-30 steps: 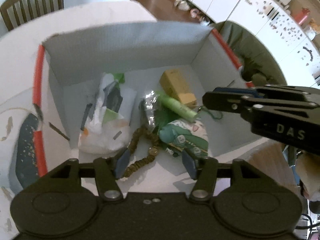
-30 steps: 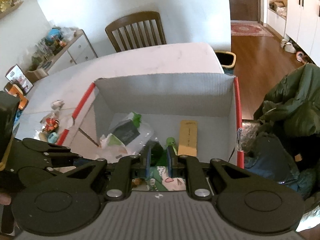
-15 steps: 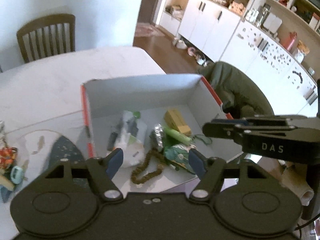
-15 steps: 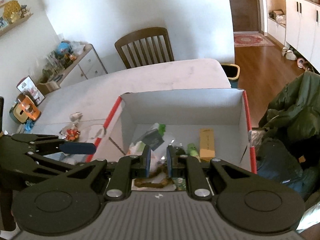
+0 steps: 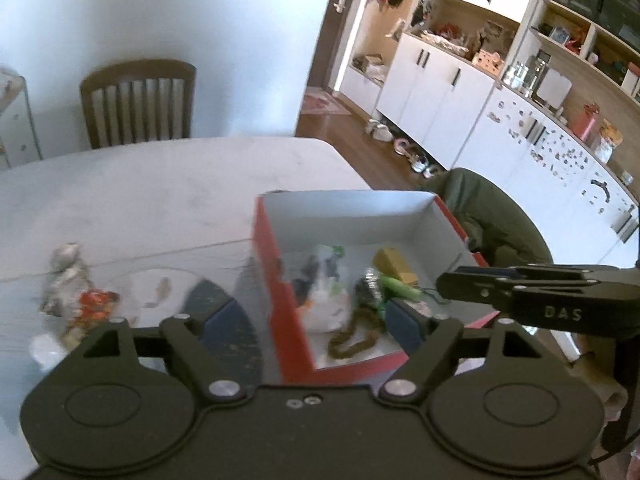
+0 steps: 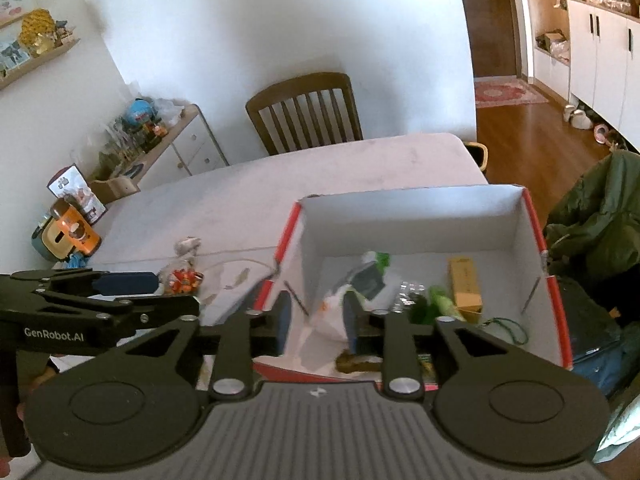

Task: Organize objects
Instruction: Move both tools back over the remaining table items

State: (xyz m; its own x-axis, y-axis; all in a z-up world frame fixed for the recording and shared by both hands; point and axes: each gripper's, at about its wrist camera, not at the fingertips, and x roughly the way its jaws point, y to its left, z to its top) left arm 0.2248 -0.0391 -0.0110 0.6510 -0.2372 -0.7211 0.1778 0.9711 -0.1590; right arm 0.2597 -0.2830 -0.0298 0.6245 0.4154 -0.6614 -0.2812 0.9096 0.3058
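— Where are the things that get tidied?

— Most are in the box (image 6: 416,220), the one with red outside and white inside. It sits on the counter (image 6: 320,176), near the right edge. In it I see a yellow little box (image 6: 464,284) by the right wall, a green tube (image 5: 398,286) next to it, a white bag (image 6: 336,312) with a dark packet (image 6: 366,278) on top, and a brown bead string (image 5: 352,336) at the near end.

— Is anything outside the box?

— Yes. A small pile of toys (image 6: 182,276), red and orange with some grey, lies on the counter to the left of the box. A dark flat shape (image 5: 224,320) lies between the toys and the box. It is too blurry to say what it is.

— What are the grippers doing?

— The left gripper (image 5: 312,316) is spread wide and holds nothing. It hangs over the left wall of the box, one blue pad on each side. The right gripper (image 6: 316,320) is partly apart and holds nothing too. It hangs over the near left part of the box, in front of the white bag.

— What else is around?

— A wooden chair (image 6: 304,116) stands at the far side of the counter. A green coat (image 6: 592,216) is piled to the right of the box. White cupboards (image 5: 440,92) line the far right wall
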